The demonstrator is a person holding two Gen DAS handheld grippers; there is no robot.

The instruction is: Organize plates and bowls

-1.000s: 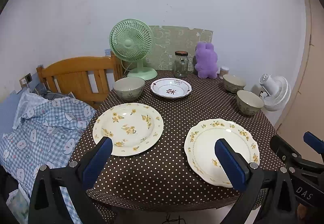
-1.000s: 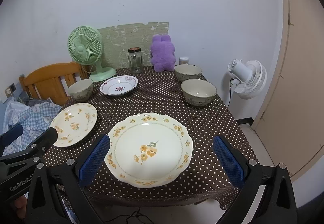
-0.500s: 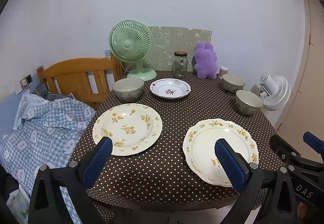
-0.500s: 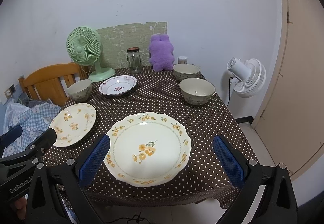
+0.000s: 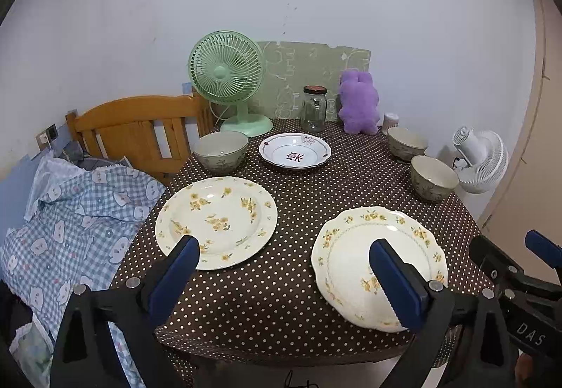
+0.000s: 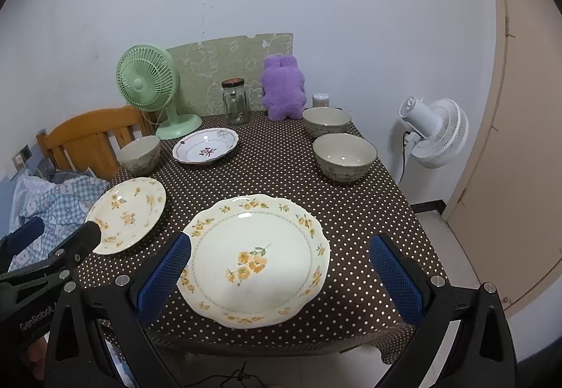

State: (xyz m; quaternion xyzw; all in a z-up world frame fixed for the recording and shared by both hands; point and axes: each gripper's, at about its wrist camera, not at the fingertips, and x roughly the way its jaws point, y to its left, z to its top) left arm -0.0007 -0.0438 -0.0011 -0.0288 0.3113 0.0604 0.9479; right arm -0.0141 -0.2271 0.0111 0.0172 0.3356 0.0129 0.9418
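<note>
On the brown dotted tablecloth [image 5: 288,191] lie two cream plates with yellow flowers: a round one [image 5: 216,221] [image 6: 128,214] at front left and a scalloped one [image 5: 377,263] [image 6: 256,258] at front right. A white dish with a red flower [image 5: 295,152] [image 6: 206,150] sits further back. One greenish bowl [image 5: 220,151] [image 6: 139,154] stands at the left, two more [image 5: 433,177] [image 5: 407,143] [image 6: 345,157] [image 6: 326,121] at the right. My left gripper [image 5: 284,268] hangs open before the table's near edge. My right gripper [image 6: 281,268] is open too, its fingers either side of the scalloped plate, not touching it.
At the back stand a green fan [image 5: 228,79], a glass jar [image 5: 314,109], a purple plush toy [image 5: 360,103] and a small white pot [image 5: 390,120]. A wooden chair [image 5: 137,133] with checked cloth [image 5: 77,212] flanks the left; a white fan [image 6: 437,133] and door the right.
Both grippers have drawn back and down slightly from the table; the dishes look a little further off. Nothing on the table has moved, and both grippers stay open.
</note>
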